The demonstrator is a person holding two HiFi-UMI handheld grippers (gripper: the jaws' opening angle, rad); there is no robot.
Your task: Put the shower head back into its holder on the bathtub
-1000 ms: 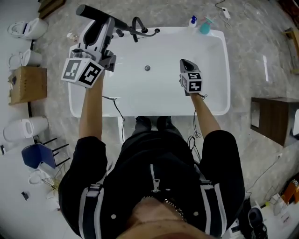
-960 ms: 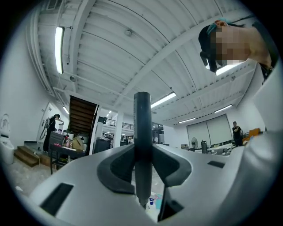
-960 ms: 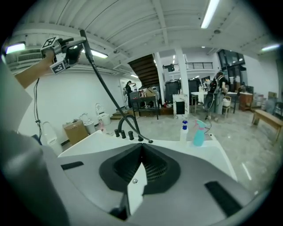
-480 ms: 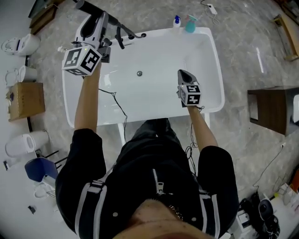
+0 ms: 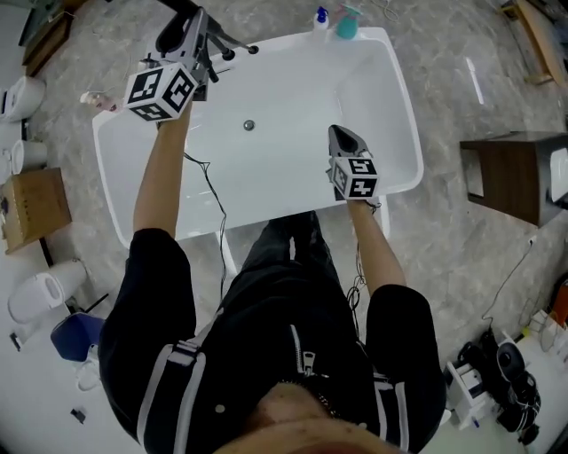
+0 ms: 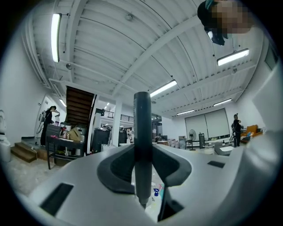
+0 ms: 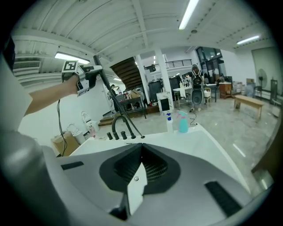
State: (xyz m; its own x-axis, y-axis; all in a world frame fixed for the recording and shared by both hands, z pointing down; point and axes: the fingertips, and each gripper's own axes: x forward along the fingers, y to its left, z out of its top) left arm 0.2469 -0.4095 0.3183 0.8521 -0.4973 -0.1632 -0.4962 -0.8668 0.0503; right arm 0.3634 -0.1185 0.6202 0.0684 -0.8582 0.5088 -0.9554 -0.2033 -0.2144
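My left gripper (image 6: 143, 176) has its jaws partly apart, and its pads (image 6: 117, 170) are clamped on the dark stem of the shower head (image 6: 142, 123). The stem stands upright between them and rises well above the jaws. Seen from my right gripper's view, the left gripper (image 7: 86, 75) is held high at the tub's far left corner. The shower head (image 7: 106, 86) slants from it down to the rim just beside the faucet (image 7: 116, 126). I cannot tell whether its lower end sits in anything there.

My right gripper (image 7: 142, 148) has its jaws pressed together with nothing between them. In the head view it (image 5: 340, 137) hangs over the tub (image 5: 401, 97) towards the near right side, well apart from the left gripper (image 5: 182, 49). The drain (image 5: 249, 126) lies in the tub floor between the two. Two bottles (image 5: 333, 19), one white with a blue top and one teal, stand together on the far rim.
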